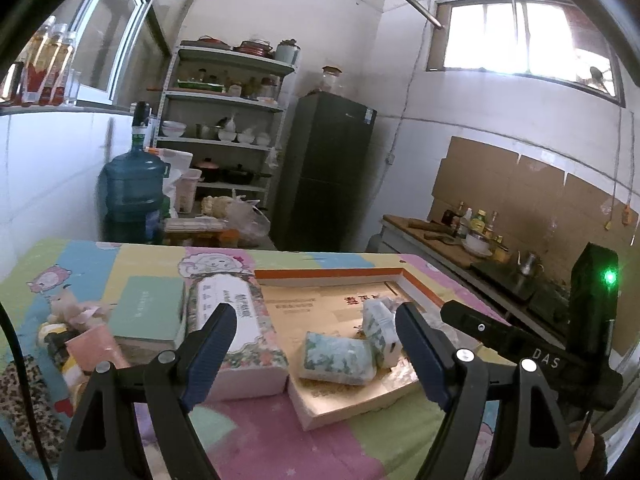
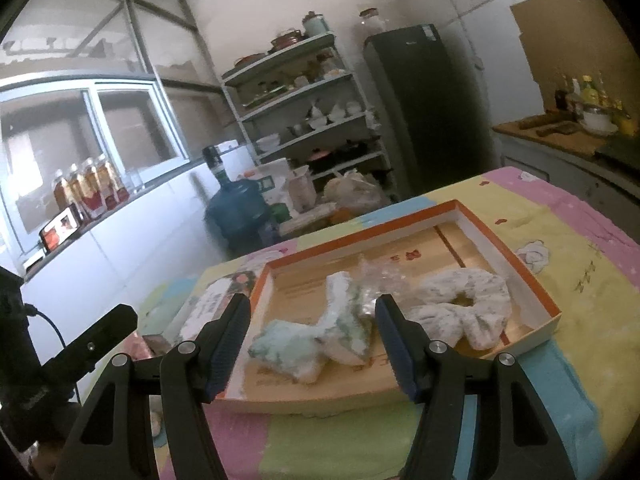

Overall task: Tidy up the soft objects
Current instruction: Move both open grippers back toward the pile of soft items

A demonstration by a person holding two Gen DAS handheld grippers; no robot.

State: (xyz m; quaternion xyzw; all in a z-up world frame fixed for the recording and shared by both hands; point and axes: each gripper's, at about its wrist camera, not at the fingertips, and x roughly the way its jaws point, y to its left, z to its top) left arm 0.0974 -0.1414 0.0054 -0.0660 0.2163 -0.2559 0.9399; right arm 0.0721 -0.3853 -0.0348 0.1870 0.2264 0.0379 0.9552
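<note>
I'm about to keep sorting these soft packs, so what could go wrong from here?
The crumpled clear wrap lies against the upright tissue pack, so a grab might snag both. The tray sits near the table's edge and could slide. Both grippers, left and right, are open and empty.

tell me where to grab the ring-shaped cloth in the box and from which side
Take the ring-shaped cloth across its near, bunched band, coming from above. It lies flat in the box beside the right wall, so a side approach looks blocked. The open right gripper seems wide enough.
</note>
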